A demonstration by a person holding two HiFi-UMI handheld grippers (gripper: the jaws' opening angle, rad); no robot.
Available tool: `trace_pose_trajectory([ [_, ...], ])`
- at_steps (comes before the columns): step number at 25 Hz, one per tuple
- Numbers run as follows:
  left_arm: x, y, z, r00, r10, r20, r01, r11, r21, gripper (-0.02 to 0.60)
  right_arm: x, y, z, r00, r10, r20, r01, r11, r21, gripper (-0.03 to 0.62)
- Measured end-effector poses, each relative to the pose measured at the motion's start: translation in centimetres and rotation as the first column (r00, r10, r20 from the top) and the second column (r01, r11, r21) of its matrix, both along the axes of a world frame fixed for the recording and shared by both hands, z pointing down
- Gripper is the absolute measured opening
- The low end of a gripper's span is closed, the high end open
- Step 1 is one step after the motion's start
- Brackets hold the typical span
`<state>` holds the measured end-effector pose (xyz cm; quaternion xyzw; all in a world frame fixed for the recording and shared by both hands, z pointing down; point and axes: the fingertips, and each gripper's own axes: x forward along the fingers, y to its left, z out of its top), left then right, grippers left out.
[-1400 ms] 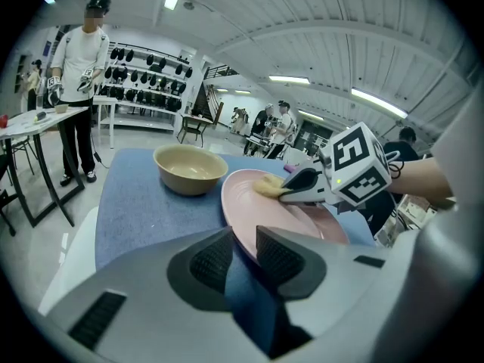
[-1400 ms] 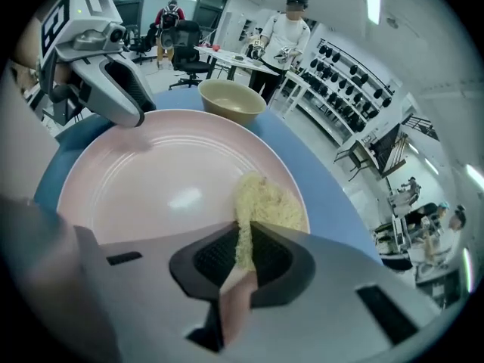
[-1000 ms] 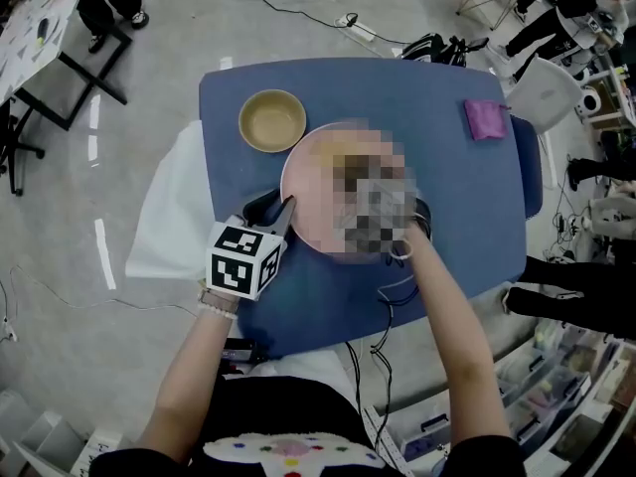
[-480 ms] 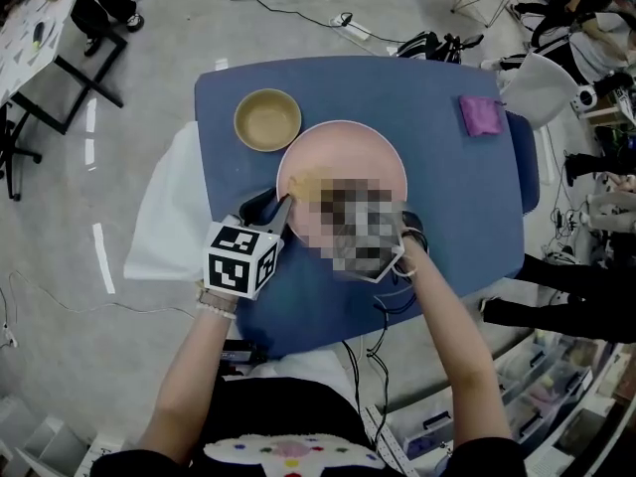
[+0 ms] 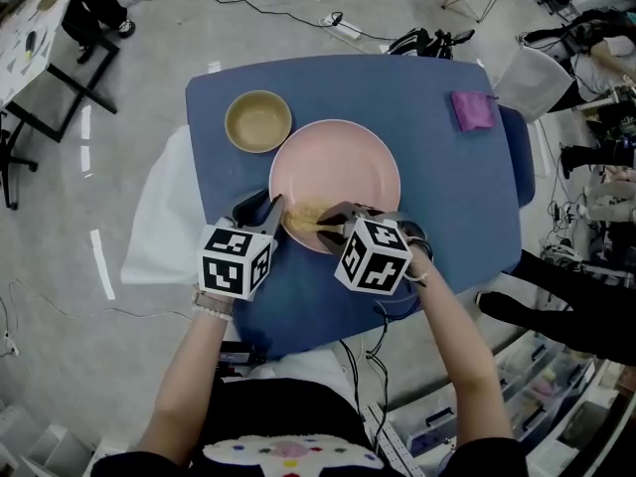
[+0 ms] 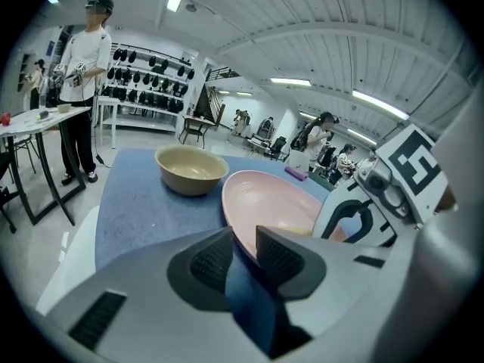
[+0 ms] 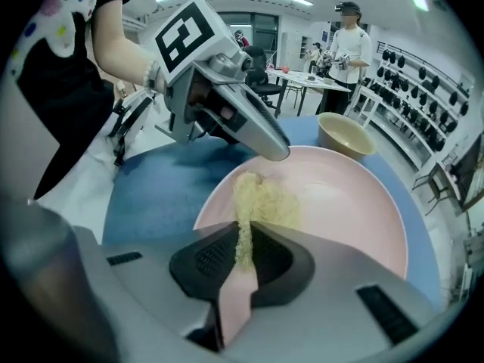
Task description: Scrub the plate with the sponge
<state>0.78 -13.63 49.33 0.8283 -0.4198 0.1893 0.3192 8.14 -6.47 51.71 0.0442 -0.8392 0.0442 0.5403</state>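
Note:
A pink plate (image 5: pixel 338 172) lies on the blue table (image 5: pixel 447 197). My left gripper (image 5: pixel 277 206) is shut on the plate's near-left rim, and in the left gripper view the rim (image 6: pixel 238 237) runs between the jaws. My right gripper (image 5: pixel 324 223) is shut on a thin yellow sponge (image 5: pixel 304 216) that lies flat on the plate's near-left part. In the right gripper view the sponge (image 7: pixel 263 201) spreads out from the jaws across the plate (image 7: pixel 348 195), just under the tip of the left gripper (image 7: pixel 274 149).
A tan bowl (image 5: pixel 258 121) stands just left of the plate's far side. A purple cloth (image 5: pixel 471 109) lies at the table's far right corner. Cables hang off the near table edge (image 5: pixel 383 321). People and tables stand around the room.
My right gripper has drawn the sponge from the plate's right middle toward its near-left rim, close to the left gripper. The left gripper has kept its hold on the rim.

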Motion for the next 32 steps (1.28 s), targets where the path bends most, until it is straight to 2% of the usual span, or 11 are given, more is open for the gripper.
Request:
trace_pose_trajectory([
  [4,0.0,-0.2,0.0,1.0,0.001,-0.001,-0.001,1.0,-0.003,0.105,0.2,-0.3,0.0,1.0,0.027,0.004,-0.027,1.0,-0.015,0.038],
  [13,-0.1,-0.1,-0.1,1.0,0.003,-0.002,-0.003,1.0,-0.005,0.106,0.9,-4.7,-0.2,0.981,0.193,0.028,-0.194,0.98,0.048,0.038],
  [25,0.1,-0.1,0.1,1.0,0.005,-0.002,-0.005,1.0,-0.004,0.106,2.9,-10.7,-0.2,0.921,0.381,0.081,-0.388,0.915,0.106,0.038],
  [32,0.0,0.0,0.0,1.0,0.009,0.0,-0.009,1.0,-0.003,0.106,4.5,-12.2,-0.4,0.884,0.464,0.062,-0.468,0.873,0.14,0.038],
])
